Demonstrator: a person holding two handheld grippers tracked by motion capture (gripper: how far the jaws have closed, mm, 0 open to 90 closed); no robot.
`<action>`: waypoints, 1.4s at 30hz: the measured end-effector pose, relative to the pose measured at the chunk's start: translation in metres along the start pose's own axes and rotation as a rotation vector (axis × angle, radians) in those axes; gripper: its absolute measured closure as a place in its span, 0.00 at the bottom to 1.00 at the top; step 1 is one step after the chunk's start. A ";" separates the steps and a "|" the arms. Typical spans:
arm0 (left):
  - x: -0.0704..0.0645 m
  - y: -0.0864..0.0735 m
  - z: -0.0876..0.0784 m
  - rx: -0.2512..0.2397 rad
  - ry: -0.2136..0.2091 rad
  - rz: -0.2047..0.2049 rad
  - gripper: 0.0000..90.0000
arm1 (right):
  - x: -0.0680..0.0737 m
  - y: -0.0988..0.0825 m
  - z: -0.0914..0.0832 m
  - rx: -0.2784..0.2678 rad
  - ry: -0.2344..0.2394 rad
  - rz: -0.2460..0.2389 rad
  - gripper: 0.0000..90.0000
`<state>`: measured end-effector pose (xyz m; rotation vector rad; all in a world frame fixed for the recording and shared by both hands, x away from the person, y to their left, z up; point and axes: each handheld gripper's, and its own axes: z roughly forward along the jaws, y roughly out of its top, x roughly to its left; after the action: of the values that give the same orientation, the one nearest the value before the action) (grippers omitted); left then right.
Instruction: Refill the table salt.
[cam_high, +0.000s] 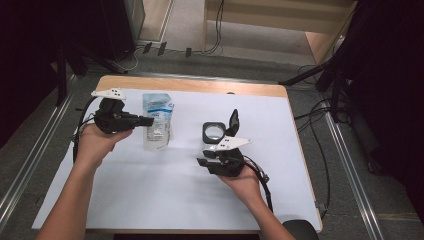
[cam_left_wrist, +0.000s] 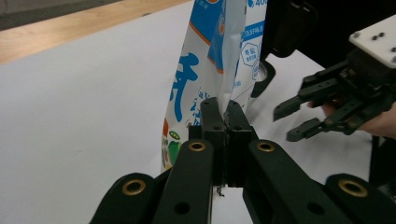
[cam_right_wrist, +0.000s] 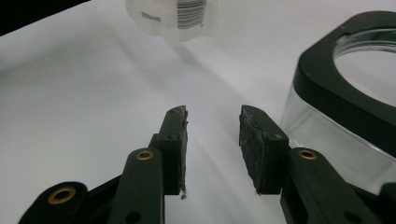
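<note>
My left gripper (cam_left_wrist: 223, 122) pinches the side seam of a soft blue-and-white plastic pouch (cam_high: 157, 121) at the table's ten o'clock (light, floppy, crinkly). My right gripper (cam_right_wrist: 212, 140), jaws spread and empty, should take the opposite edge.

High view: overhead, facing twelve o'clock down onto the surface (cam_high: 150, 200). Both gripper views: low and close, sharing the pouch (cam_left_wrist: 219, 60); the left view also catches the right hand-held gripper (cam_left_wrist: 303, 116) at three o'clock.

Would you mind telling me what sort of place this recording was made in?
Probably a lab or recording studio rather than a home: a white-covered table stands on grey carpet between metal floor rails, with loose cables and black stands around it.
</note>
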<state>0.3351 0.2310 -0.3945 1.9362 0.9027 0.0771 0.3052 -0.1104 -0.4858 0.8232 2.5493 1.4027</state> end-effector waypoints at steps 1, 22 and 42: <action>-0.003 0.000 0.001 0.000 0.000 0.002 1.00 | 0.001 0.001 0.003 -0.001 0.002 -0.002 0.70; -0.029 0.024 -0.003 0.015 -0.049 0.030 1.00 | 0.016 0.024 0.060 0.029 -0.032 -0.028 0.63; -0.038 0.044 0.006 0.040 -0.106 0.037 1.00 | 0.021 0.033 0.084 -0.068 -0.032 0.009 0.63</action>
<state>0.3346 0.1912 -0.3514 1.9749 0.8035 -0.0214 0.3300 -0.0230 -0.5030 0.8397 2.4626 1.4578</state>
